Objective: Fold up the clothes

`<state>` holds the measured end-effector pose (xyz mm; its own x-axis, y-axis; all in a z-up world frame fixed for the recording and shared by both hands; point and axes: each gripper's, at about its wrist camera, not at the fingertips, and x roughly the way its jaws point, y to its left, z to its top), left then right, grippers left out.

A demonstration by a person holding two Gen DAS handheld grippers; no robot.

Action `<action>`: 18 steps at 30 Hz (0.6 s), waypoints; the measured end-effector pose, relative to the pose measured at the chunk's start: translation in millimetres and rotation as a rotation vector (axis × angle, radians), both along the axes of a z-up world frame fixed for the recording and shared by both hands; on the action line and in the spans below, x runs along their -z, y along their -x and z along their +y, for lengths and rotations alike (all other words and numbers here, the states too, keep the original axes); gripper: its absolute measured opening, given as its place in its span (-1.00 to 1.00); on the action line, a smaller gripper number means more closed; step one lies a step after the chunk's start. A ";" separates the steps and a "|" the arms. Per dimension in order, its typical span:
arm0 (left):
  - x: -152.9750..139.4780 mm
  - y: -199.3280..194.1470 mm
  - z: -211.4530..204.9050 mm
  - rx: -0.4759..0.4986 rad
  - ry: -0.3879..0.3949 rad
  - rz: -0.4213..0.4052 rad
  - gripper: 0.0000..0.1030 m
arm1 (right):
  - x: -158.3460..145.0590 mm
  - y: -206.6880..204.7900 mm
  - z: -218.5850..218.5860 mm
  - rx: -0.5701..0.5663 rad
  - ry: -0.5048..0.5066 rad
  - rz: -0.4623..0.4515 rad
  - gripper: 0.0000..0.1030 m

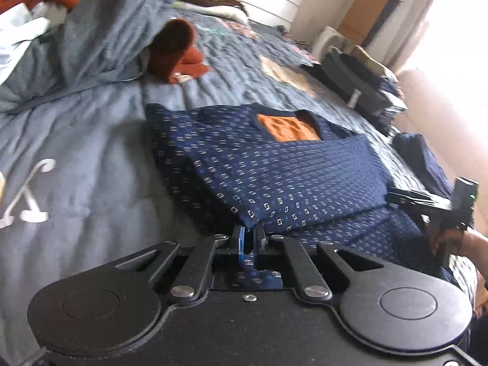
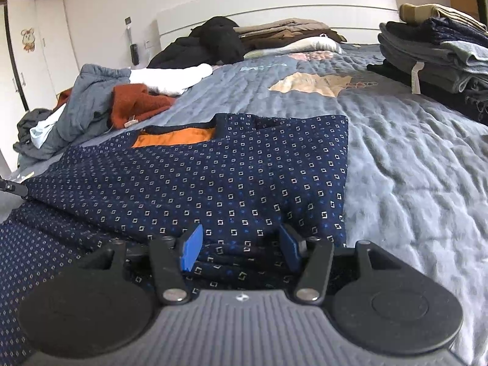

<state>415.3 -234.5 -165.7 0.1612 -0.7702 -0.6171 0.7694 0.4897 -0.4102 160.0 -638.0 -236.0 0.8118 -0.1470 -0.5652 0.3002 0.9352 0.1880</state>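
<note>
navy patterned top (image 1: 274,177) flat on bed (image 1: 91,140), half folded. looks soft, light, floppy, so grab hem corners. left gripper (image 1: 247,238) clenched on hem edge; right gripper (image 2: 241,245) released, fabric between pads, not pinched. only right view shows full folded stack (image 2: 433,55)

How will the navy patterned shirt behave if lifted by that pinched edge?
Likely floppy: the navy patterned shirt drapes in soft folds, so it should sag and unfold below the left gripper. Probably light, since it lies thin. Unlikely to slip, with the jaws shut on its hem.
</note>
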 end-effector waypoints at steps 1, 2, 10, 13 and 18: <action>-0.6 1.9 -1.5 -0.003 0.012 -0.006 -0.83 | 0.0 -0.3 -0.1 -0.003 0.004 0.004 0.06; -0.6 3.9 -5.1 0.003 0.022 -0.004 -0.80 | 0.5 -0.7 0.2 -0.003 0.006 0.007 0.06; 16.2 10.7 -21.2 0.005 -0.086 -0.028 -0.88 | 2.4 1.5 -0.8 0.005 0.007 0.006 0.06; 4.8 19.4 10.7 -0.054 -0.082 -0.041 -0.88 | 2.2 4.8 -4.5 -0.006 0.018 0.009 0.06; -33.3 65.4 49.9 -0.175 -0.072 -0.117 -0.63 | -10.3 17.8 -2.5 0.027 0.015 0.012 0.07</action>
